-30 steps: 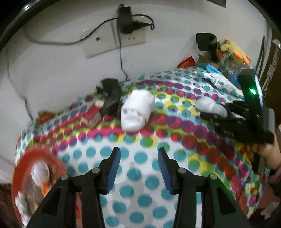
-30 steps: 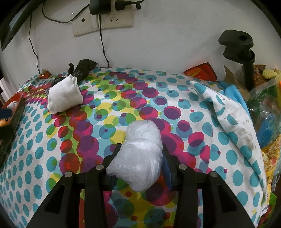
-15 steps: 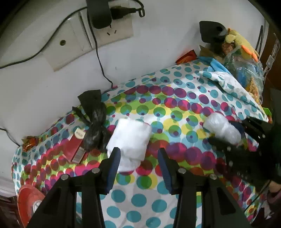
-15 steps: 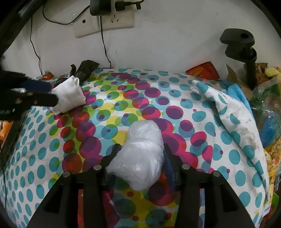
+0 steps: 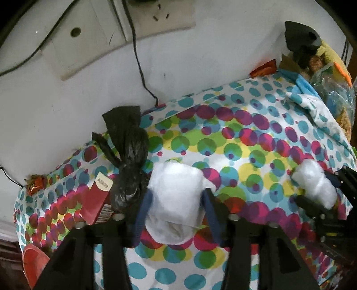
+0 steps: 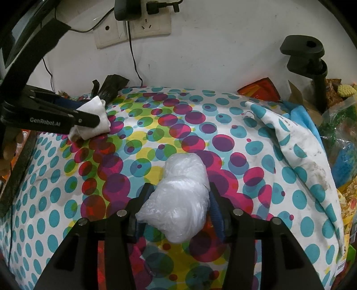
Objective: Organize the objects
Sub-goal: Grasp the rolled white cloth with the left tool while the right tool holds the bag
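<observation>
My left gripper [image 5: 176,200] is positioned at the far left part of the surface [image 5: 234,142], which is covered by a polka-dot cloth. Its blue-padded fingers [image 5: 142,207] stand on either side of a white folded bundle [image 5: 176,196], and both pads appear to touch the bundle's sides; I cannot tell for certain whether they are pressing on it. The bundle rests on the cloth. Just to its left lies a knotted black plastic bag [image 5: 128,160], touching the bundle's left edge. Left of the bag lies a red carton [image 5: 97,200]. A power cable [image 5: 140,67] runs down the wall from a socket plate [image 5: 160,15] to the far edge of the surface.

My right gripper [image 6: 178,198] is on the near right part of the surface. Its fingers [image 6: 215,209] are closed on a crumpled clear plastic bag [image 6: 180,198], which bulges out ahead of the fingertips and above them. In the right wrist view the left gripper is visible at the far left, at the white bundle. A black clamp post [image 6: 312,67] stands at the far right, next to a pile of packaged items [image 6: 341,138].
</observation>
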`<state>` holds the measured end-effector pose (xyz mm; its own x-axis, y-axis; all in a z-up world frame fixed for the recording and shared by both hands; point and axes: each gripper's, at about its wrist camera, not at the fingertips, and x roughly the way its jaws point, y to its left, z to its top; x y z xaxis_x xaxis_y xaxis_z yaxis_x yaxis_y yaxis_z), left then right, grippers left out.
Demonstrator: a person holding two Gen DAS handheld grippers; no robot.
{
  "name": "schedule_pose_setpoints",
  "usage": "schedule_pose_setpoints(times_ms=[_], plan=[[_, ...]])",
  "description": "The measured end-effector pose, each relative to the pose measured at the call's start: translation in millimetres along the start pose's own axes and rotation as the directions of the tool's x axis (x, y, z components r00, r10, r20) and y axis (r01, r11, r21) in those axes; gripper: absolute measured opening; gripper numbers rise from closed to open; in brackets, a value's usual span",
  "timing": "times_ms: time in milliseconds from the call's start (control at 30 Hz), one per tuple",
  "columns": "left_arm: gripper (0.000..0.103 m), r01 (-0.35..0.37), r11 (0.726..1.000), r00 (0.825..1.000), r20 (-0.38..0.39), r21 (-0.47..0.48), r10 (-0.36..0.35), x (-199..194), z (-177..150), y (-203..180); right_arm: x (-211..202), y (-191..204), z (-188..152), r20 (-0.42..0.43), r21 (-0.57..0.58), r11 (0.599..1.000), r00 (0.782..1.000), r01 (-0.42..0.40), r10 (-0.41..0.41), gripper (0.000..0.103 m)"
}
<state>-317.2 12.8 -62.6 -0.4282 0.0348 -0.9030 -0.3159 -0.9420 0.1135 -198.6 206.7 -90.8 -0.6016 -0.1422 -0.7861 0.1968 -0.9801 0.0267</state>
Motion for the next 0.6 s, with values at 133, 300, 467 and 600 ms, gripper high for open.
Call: schedule_pose_setpoints(times_ms=[133,300,467,600], plan=[[0.061,-0.008,1.000,1.000,-0.010,0.004,0.008,7.4,-4.5,-0.9,-0.6,-2.9,-0.2,0.000,0.000,1.000,1.000,0.000,0.000,0.048],[0.062,-0.029,1.000,1.000,0.003,0.007,0.029,9.5,-9.2,-4.7,0.1,-0.2,0.8,-0.001,0.000,1.000,1.000,0.001,-0.001,0.049],[0.062,-0.048,0.999,0.999,0.015,-0.004,0.048,10.0,-12.7,-6.3,0.5,-1.0,1.1,-0.001,0.000,1.000,1.000,0.002,-0.002,0.050],[0.043,-0.082,0.997,0.996,0.031,0.013,0.082,5.9,-17.0,-12.1,1.0,-1.3,-0.8,-0.001,0.000,1.000,1.000,0.001,-0.001,0.052]])
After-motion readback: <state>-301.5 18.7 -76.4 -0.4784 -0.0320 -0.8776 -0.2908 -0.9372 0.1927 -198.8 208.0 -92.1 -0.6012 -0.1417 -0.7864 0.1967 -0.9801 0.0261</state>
